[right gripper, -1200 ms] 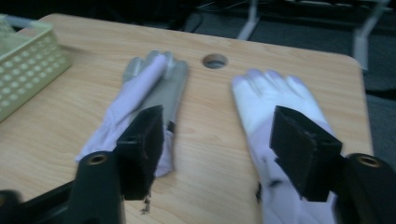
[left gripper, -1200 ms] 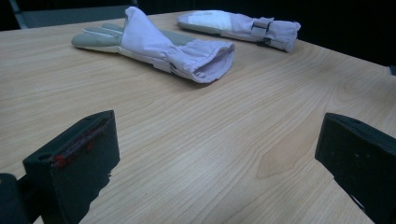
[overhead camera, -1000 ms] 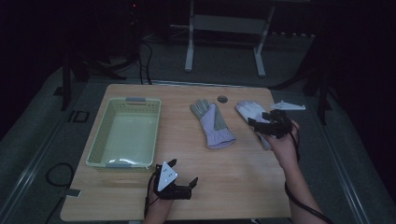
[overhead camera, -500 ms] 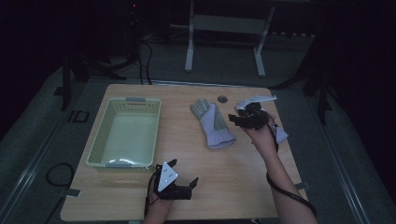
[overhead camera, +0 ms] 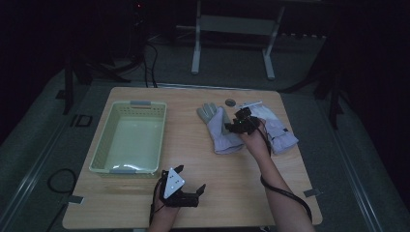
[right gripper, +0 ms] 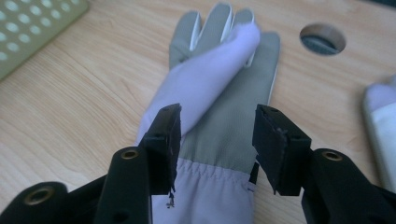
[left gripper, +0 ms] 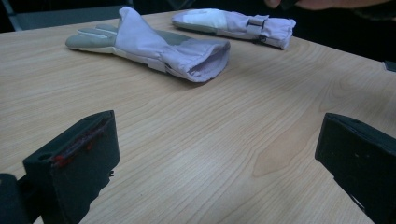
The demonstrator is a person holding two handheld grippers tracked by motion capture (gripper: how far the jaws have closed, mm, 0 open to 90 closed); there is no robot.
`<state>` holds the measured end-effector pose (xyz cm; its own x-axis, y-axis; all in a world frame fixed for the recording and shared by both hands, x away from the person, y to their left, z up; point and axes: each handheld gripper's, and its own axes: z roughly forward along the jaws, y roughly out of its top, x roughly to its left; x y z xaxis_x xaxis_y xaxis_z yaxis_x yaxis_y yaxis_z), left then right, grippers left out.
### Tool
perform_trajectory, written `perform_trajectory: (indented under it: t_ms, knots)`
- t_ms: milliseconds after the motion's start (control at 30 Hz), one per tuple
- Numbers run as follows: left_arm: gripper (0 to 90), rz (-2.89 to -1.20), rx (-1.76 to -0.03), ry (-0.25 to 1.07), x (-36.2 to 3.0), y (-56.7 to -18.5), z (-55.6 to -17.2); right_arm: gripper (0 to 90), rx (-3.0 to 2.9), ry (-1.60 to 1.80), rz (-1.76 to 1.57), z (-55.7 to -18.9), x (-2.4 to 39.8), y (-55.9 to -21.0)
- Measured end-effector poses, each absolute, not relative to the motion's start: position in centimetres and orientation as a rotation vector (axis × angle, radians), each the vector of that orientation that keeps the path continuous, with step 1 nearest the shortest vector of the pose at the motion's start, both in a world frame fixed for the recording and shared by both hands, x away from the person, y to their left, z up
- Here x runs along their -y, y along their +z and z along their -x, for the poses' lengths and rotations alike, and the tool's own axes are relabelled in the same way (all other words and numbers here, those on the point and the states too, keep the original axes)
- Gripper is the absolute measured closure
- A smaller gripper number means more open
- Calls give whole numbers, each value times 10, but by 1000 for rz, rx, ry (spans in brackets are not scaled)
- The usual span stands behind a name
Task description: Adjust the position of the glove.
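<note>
High view, entry: 2 gloves on table, basket empty, nothing stowed yet; my right gripper, jaws half-open and just closing, straddles nearer glove ungripped; left gripper idle, open

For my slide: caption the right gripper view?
Right gripper, jaws half-open and closing, poised above a lavender-and-grey work glove on the wooden table.

Second glove cut by right edge; basket cut at corner; table hole blurred.

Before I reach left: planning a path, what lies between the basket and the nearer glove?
Bare tabletop in the high view, between basket and glove.
</note>
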<state>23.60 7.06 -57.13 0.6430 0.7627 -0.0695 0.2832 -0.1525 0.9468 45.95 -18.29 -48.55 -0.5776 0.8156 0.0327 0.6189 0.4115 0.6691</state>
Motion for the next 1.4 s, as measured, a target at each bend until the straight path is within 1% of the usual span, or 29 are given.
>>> perform_trajectory:
  t_ms: [100, 333, 500, 633, 767, 833, 967, 1133, 1333, 1400]
  knots:
    - [0, -1727, -853, 527, -71, -571, -236, 535, -2395, 915, -1273, -466, 184, -498]
    - [0, -1723, -854, 522, -71, -571, -236, 528, -2425, 864, -1268, -474, 178, -515]
    - [0, -1727, -851, 515, -71, -571, -236, 533, -2401, 852, -1333, -478, 173, -530]
    - [0, -1729, -850, 520, -70, -571, -235, 541, -2392, 795, -1283, -477, 167, -538]
    - [0, -1730, -848, 525, -70, -571, -235, 635, -2398, 763, -1239, -475, 165, -540]
    - [0, -1730, -849, 526, -70, -571, -235, 737, -2408, 763, -1244, -476, 165, -539]
    - [0, -1731, -850, 526, -70, -571, -235, 861, -2390, 802, -1320, -477, 166, -538]
    - [0, -1730, -851, 524, -70, -571, -235, 880, -2339, 932, -1407, -468, 169, -526]
    - [0, -1731, -849, 533, -69, -571, -235, 880, -2210, 1091, -1445, -441, 171, -499]
    - [0, -1731, -849, 534, -69, -571, -235, 880, -2204, 1099, -1436, -437, 171, -495]
